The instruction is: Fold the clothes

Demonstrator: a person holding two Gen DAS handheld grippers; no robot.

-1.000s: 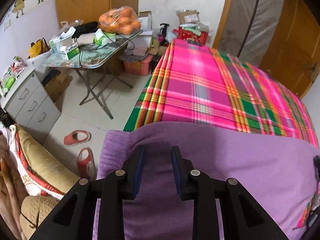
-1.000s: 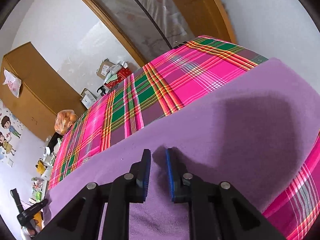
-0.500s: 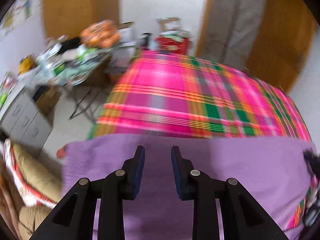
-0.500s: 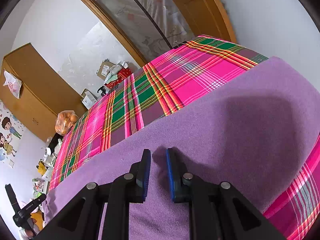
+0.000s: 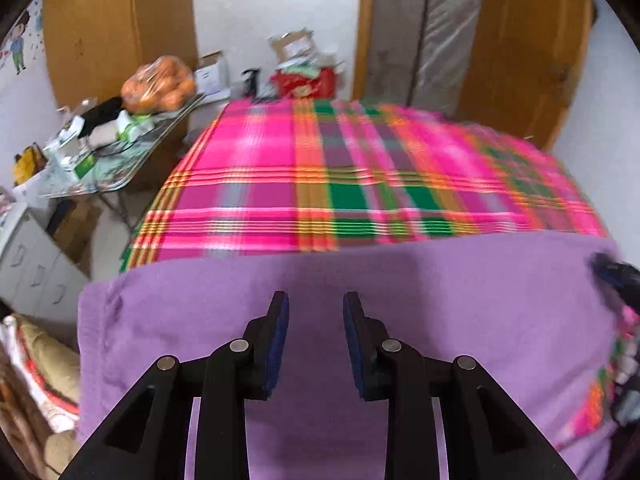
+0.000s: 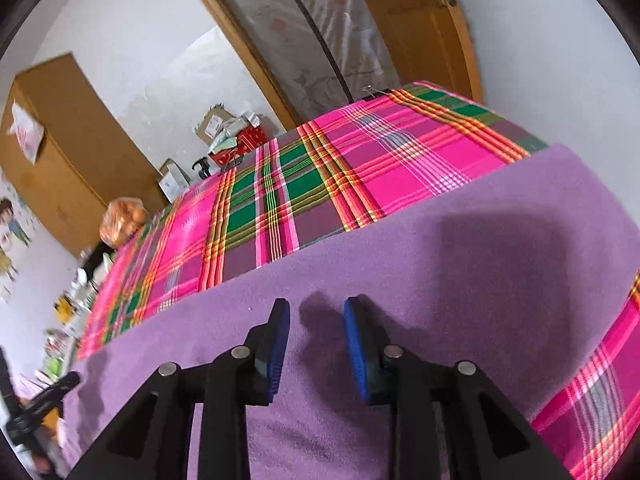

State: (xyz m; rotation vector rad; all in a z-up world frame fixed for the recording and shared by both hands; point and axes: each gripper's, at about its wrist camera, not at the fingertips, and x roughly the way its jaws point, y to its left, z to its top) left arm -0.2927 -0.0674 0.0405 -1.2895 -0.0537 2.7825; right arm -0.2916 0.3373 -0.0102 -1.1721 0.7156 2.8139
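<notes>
Both grippers parted over purple cloth [image 5: 460,300], holding nothing; right gripper [image 6: 316,320] opening, left gripper [image 5: 315,316] view alone shows table [image 5: 132,168]; no readable writing

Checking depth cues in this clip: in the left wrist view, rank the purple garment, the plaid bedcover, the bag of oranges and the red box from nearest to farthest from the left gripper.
1. Purple garment, directly beneath the left gripper.
2. Plaid bedcover, just beyond the garment.
3. Bag of oranges, far left, on the folding table.
4. Red box, by the back wall past the bed.
</notes>
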